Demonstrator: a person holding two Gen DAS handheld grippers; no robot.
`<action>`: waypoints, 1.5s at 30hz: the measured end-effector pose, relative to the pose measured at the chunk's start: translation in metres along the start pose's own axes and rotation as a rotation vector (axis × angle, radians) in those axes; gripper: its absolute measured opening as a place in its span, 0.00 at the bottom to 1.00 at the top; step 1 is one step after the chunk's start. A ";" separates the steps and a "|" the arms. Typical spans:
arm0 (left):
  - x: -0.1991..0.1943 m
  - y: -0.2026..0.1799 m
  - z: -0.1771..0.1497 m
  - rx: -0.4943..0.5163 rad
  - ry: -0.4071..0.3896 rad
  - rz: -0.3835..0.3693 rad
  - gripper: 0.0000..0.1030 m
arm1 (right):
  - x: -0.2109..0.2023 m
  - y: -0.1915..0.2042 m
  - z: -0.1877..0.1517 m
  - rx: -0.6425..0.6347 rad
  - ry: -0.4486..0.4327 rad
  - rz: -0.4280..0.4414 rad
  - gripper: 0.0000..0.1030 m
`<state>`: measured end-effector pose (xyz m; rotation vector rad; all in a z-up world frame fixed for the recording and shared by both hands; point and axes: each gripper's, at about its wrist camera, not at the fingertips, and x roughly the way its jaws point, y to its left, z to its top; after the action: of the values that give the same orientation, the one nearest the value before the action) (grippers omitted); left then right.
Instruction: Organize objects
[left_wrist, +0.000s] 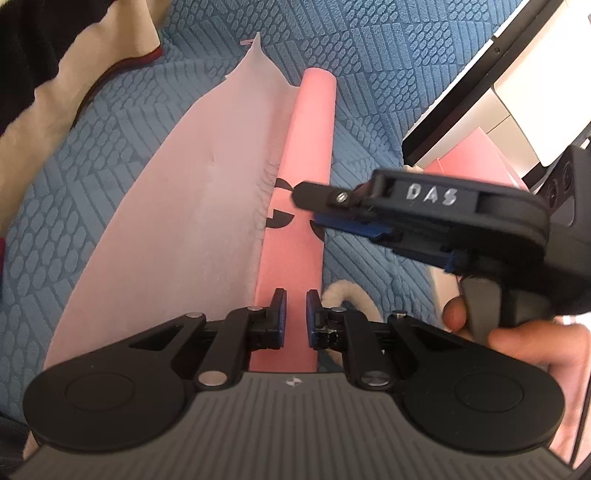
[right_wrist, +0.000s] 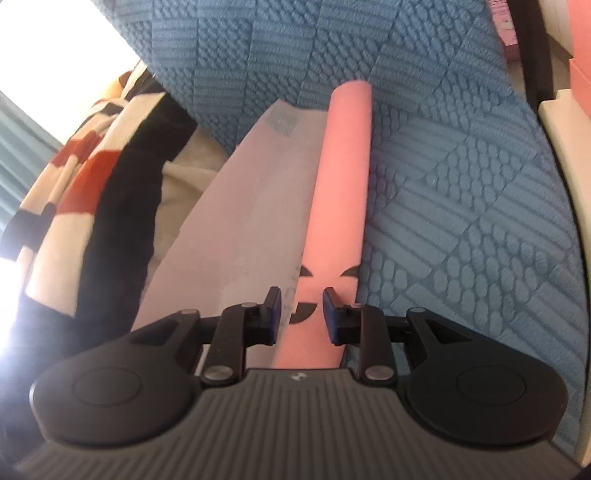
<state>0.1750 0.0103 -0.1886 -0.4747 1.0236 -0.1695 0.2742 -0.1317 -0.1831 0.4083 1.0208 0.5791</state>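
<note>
On a blue quilted cover (left_wrist: 369, 55), a pink sheet (left_wrist: 166, 206) is seen partly wound into a roll (left_wrist: 310, 147), straddled unpinched by the part-open right gripper (right_wrist: 302, 308) and the narrowly parted left gripper (left_wrist: 296, 314); rolling is judged unfinished.

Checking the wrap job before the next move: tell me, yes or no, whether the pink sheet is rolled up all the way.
No: beside the pink roll, a wide flap of the pink sheet lies flat on the blue quilt.

My left gripper (left_wrist: 296, 318): black linkage arms, blue pads, silver rivets, ribbed grey base, small logo. Right gripper (left_wrist: 301, 206) at frame right: black body, silver "DAS" lettering, one screw, grey trigger.
</note>
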 end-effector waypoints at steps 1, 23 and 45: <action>0.000 0.000 -0.001 0.003 -0.002 0.002 0.15 | -0.002 -0.002 0.002 0.006 -0.009 -0.003 0.33; 0.006 0.006 0.008 -0.009 -0.014 0.025 0.15 | 0.003 -0.011 -0.004 0.027 0.049 -0.018 0.12; 0.003 -0.001 0.010 -0.034 -0.006 -0.189 0.40 | -0.022 0.006 0.017 -0.023 0.161 -0.170 0.05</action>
<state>0.1851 0.0115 -0.1858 -0.6028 0.9761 -0.3191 0.2793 -0.1415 -0.1571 0.2542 1.1889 0.4756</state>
